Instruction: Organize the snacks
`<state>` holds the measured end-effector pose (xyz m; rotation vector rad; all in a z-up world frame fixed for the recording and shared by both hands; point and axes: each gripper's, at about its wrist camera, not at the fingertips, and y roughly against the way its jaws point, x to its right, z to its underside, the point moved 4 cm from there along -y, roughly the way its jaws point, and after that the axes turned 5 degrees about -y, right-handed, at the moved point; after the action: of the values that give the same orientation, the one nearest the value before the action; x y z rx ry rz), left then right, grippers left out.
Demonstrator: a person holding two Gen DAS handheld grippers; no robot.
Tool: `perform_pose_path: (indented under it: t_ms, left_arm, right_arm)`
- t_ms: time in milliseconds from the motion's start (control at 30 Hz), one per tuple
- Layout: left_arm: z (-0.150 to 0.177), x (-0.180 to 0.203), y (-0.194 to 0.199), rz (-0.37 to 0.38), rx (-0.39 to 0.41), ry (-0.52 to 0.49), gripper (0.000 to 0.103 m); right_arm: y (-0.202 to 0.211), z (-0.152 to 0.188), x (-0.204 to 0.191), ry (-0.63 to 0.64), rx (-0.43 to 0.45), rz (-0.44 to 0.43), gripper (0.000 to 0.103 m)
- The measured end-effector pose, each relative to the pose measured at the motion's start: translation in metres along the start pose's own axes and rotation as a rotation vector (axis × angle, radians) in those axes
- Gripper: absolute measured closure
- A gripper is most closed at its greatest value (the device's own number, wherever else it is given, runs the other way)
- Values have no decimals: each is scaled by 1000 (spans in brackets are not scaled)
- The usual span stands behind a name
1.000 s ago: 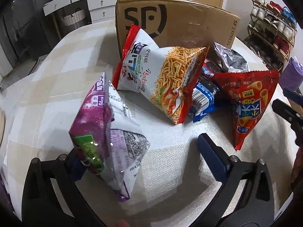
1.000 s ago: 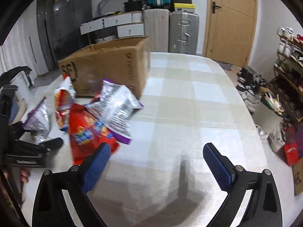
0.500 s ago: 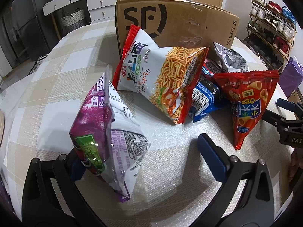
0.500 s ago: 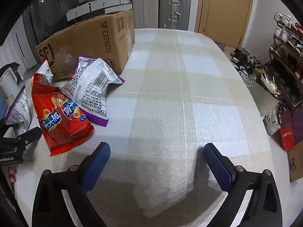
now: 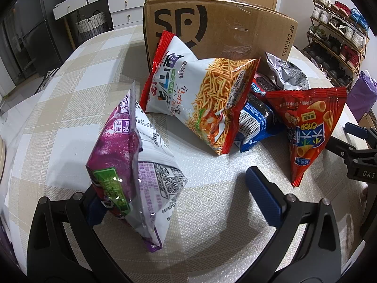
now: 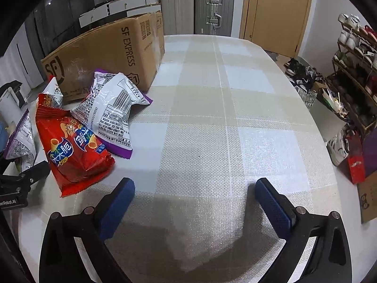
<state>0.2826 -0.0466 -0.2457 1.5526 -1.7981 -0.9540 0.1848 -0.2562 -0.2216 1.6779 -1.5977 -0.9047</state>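
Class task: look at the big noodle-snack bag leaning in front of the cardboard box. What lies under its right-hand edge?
A blue cookie packet pokes out from under the noodle-snack bag, its barcode showing. How far it runs beneath is covered.

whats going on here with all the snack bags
A person with two handheld grippers is sorting snacks on a checked tablecloth. The left gripper is open, with a purple bag leaning against one finger. The right gripper is open and empty over bare cloth. More bags, including a red cone-snack bag, are piled beside the cardboard box.
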Motion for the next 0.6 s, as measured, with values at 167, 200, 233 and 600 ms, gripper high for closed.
perform_pose_path:
  t_ms: [167, 200, 233, 600]
  left_arm:
    - [0, 0, 0, 0, 0, 0, 0]
    - [-1, 0, 0, 0, 0, 0, 0]
    - [0, 1, 0, 0, 0, 0, 0]
    - [-1, 0, 0, 0, 0, 0, 0]
  right_arm:
    - [0, 0, 0, 0, 0, -1, 1]
    - [0, 0, 0, 0, 0, 0, 1]
    - [0, 0, 0, 0, 0, 0, 1]
    - [0, -1, 0, 0, 0, 0, 1]
